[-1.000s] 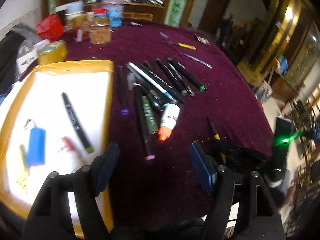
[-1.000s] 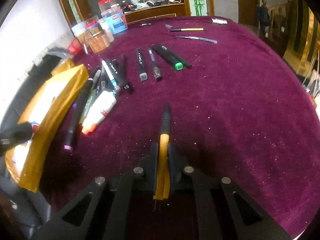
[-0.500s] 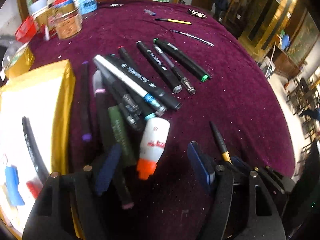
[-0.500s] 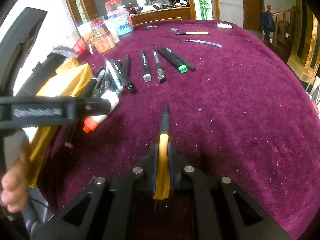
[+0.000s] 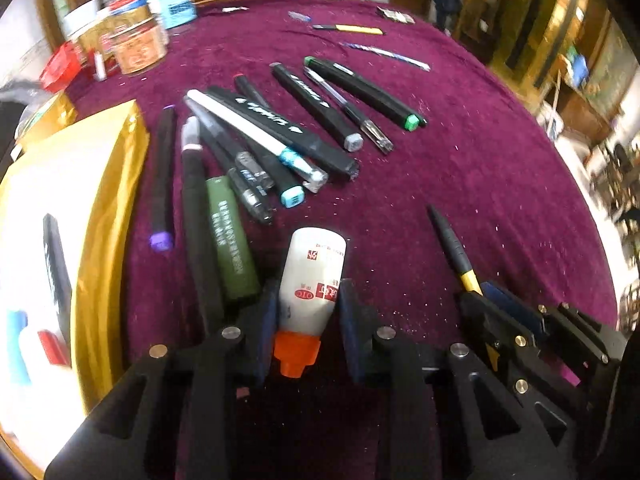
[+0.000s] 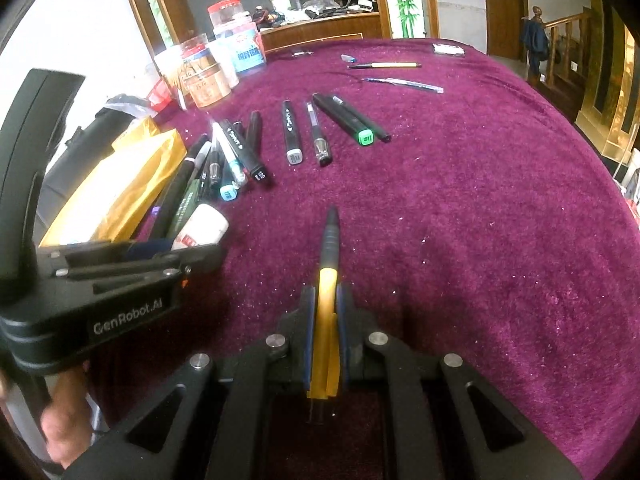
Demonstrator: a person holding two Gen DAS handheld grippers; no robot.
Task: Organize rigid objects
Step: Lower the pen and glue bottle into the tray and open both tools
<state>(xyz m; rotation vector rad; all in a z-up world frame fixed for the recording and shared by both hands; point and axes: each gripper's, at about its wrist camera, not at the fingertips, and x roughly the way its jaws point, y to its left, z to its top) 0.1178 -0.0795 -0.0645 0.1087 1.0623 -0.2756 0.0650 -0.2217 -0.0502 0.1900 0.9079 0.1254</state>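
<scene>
A white glue bottle (image 5: 312, 280) with an orange cap lies on the purple cloth, cap toward me. My left gripper (image 5: 308, 304) has closed on it, both pads touching its sides; it also shows in the right wrist view (image 6: 132, 256). My right gripper (image 6: 326, 300) is shut on a yellow-and-black pen (image 6: 330, 248) that points forward; the pen also shows in the left wrist view (image 5: 452, 244). A pile of markers and pens (image 5: 256, 152) lies just beyond the bottle.
A gold-rimmed white tray (image 5: 108, 208) at the left holds a black marker (image 5: 56, 264) and small blue and red items. Jars (image 5: 138, 46) stand at the back left. More pens (image 5: 384, 54) lie at the far side. The table edge curves off at the right.
My left gripper has moved forward from beside the tray to the glue bottle and closed its jaws around it. My right gripper has stayed still, holding the pen.
</scene>
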